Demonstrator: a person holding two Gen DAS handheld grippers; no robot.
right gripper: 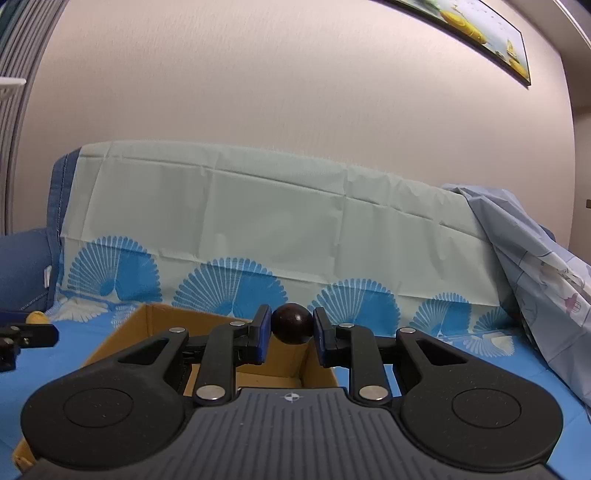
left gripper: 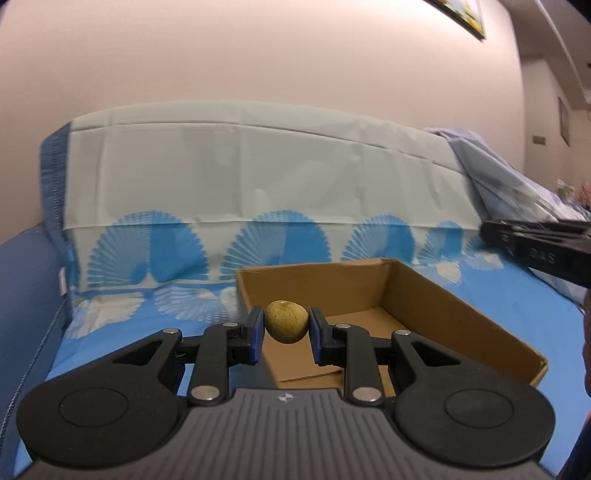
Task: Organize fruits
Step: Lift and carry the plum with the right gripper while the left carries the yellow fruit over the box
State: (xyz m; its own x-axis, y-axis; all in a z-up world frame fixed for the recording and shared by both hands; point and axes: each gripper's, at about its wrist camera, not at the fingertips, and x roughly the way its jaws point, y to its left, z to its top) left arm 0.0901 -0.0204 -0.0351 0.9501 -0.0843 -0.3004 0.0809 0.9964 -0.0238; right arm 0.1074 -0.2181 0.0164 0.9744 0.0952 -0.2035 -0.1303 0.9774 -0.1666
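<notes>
Cardboard box [left gripper: 424,295], open-topped and bare inside, sits on the blue fan-print sheet [left gripper: 110,295] with clear cloth around its walls. Left gripper [left gripper: 286,326] fingers clamp a yellowish fruit [left gripper: 286,321] above the box's near left corner. Right gripper [right gripper: 291,328] fingers pinch a dark round fruit [right gripper: 291,323] over the box [right gripper: 129,332].

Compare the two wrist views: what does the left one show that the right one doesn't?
Left wrist only: the left gripper shut on a yellow-green fruit, and the box's bare floor.
Right wrist only: the right gripper shut on a dark round fruit.
Both: the open cardboard box, the blue fan-patterned cover, the framed picture.
</notes>
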